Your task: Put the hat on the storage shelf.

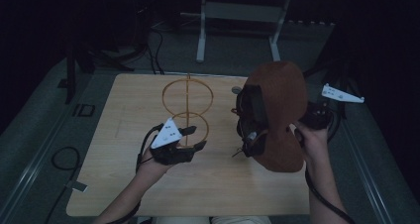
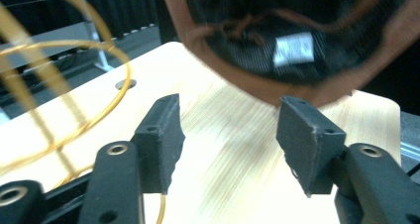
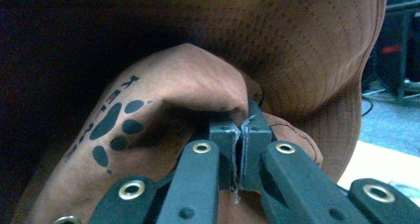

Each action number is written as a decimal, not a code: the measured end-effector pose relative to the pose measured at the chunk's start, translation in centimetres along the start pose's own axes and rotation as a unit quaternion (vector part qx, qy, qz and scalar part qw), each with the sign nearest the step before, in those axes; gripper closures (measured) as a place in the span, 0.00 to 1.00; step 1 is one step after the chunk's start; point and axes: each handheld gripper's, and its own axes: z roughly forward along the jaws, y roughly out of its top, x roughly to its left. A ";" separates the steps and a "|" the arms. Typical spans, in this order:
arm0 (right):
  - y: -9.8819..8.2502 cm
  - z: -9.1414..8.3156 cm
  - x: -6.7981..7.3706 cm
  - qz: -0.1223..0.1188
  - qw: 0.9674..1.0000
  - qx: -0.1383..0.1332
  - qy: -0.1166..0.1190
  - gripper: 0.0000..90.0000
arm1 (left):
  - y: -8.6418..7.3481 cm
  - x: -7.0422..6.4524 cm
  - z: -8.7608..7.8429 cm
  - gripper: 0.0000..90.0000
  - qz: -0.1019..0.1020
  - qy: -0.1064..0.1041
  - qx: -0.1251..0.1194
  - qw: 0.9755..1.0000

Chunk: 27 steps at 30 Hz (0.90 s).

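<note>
Holding a brown hat above the desk while the free tool comes toward its brim.

Nearest the person, the left tool point(image 1: 190, 139) hovers low over the desk point(image 1: 208, 184) with its jaws released and nothing between them, just in front of the gold wire stand point(image 1: 188, 110). Farther right, the right tool point(image 3: 241, 130) is clenched on a fold of the brown hat's point(image 1: 277, 115) fabric, lifting the hat clear of the desk, crown outward and dark lining toward the left tool. Done well, the step likely calls for the left tool to take the brim's near edge squarely, avoiding the loose cord, and to keep clear of the stand's rings, which could tip if nudged.
</note>
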 end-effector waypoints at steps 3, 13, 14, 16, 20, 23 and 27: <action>1.1 1.0 -0.6 0.000 1.000 -0.003 -0.011 0.97 | -1.6 0.8 -1.5 0.40 -0.015 0.017 -0.002 1.000; 2.3 4.9 -2.4 -0.001 0.999 0.014 -0.046 0.97 | -8.7 2.3 -5.5 0.02 -0.043 0.143 0.058 0.987; 2.3 5.2 -2.5 0.002 0.999 0.014 -0.047 0.97 | -9.4 2.4 -6.1 0.02 -0.050 0.149 0.059 0.986; 2.4 5.9 -2.7 0.005 0.999 0.015 -0.049 0.97 | -10.7 2.8 -7.2 0.02 -0.067 0.163 0.057 0.983; 3.2 7.7 -2.7 0.001 0.998 0.012 -0.055 0.97 | -13.0 3.4 -9.1 0.02 -0.102 0.190 0.051 0.975; 3.9 9.2 -2.2 -0.009 0.998 0.008 -0.059 0.97 | -14.3 3.4 -9.6 0.02 -0.112 0.206 0.047 0.971; 5.2 11.6 -1.2 -0.027 0.997 0.017 -0.065 0.97 | -15.3 3.3 -10.0 0.02 -0.123 0.216 0.038 0.968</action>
